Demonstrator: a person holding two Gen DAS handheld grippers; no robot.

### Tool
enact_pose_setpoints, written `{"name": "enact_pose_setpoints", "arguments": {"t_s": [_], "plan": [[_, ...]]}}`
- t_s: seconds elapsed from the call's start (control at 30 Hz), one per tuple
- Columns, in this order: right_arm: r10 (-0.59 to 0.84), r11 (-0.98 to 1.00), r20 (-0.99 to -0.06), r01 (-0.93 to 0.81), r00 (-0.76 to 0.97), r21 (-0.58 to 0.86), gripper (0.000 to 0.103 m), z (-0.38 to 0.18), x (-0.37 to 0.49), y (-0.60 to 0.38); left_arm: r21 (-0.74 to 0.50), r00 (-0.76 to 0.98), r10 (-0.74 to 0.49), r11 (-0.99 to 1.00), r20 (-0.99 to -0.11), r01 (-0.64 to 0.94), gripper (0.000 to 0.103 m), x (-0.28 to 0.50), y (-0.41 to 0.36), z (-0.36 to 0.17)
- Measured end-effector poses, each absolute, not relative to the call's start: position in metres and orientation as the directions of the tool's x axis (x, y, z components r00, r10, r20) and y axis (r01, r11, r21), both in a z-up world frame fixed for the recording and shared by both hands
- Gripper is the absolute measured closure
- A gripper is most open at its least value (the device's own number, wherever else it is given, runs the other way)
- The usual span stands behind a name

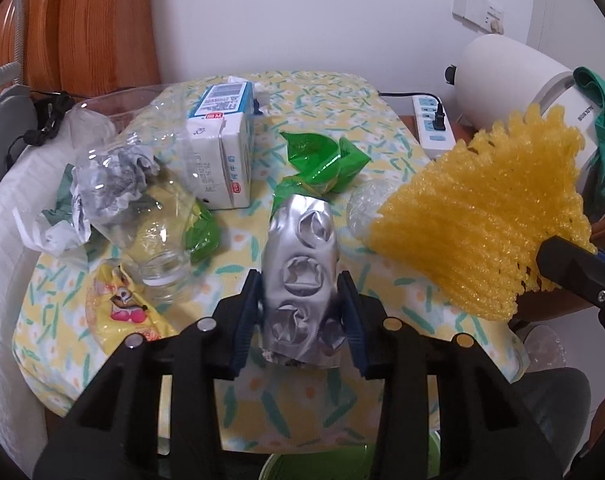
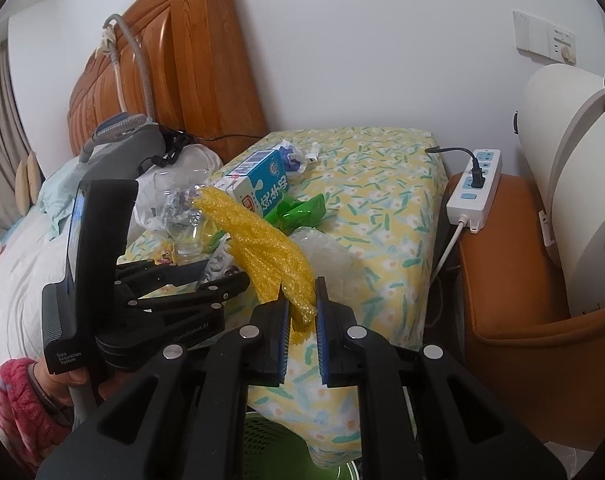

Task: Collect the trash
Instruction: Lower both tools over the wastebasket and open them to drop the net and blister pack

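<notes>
Pads (image 1: 344,320) of the left gripper (image 1: 300,312) are pressed on a dented silver blister sheet (image 1: 300,264) above the floral tablecloth (image 1: 330,100), amid a milk carton (image 1: 220,140) and green wrapper (image 1: 322,160); yellow foam netting (image 2: 262,240) is clamped by the right gripper (image 2: 302,320).

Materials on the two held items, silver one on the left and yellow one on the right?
Silver pack: looks like thin aluminium foil blister, matte-shiny, creased with burst round pockets.
Yellow net: looks like expanded foam mesh, soft and matte-translucent, with ribbed strands and open cells; likely polyethylene, unconfirmed.

crumpled silver pouch (image 1: 300,272), yellow foam net (image 2: 262,248)
</notes>
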State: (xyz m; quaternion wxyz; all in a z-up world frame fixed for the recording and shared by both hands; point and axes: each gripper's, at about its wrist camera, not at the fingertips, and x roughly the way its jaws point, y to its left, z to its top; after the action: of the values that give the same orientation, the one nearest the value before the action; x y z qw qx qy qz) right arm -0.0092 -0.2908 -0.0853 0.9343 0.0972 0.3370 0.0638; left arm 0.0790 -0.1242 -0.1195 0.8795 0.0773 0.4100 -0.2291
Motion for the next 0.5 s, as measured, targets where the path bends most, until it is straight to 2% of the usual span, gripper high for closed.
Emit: {"name": "enact_pose_setpoints", "arguments": {"t_s": [0.33,0.5], "plan": [[0.166,0.984,-0.640,-0.080,0.750,0.162,0.091,-0.069,-0.043,-0.274,-0.055,0.591,-0.336,0.895,-0.734,0.442,0.065,0.031,-0.086,-0.092],[0.262,0.965,-0.721,-0.153,0.642,0.214,0.091,-0.085,-0.079,-0.256,-0.086,0.564,-0.344,0.897,-0.751,0.433,0.065,-0.009,-0.059,-0.092]]}}
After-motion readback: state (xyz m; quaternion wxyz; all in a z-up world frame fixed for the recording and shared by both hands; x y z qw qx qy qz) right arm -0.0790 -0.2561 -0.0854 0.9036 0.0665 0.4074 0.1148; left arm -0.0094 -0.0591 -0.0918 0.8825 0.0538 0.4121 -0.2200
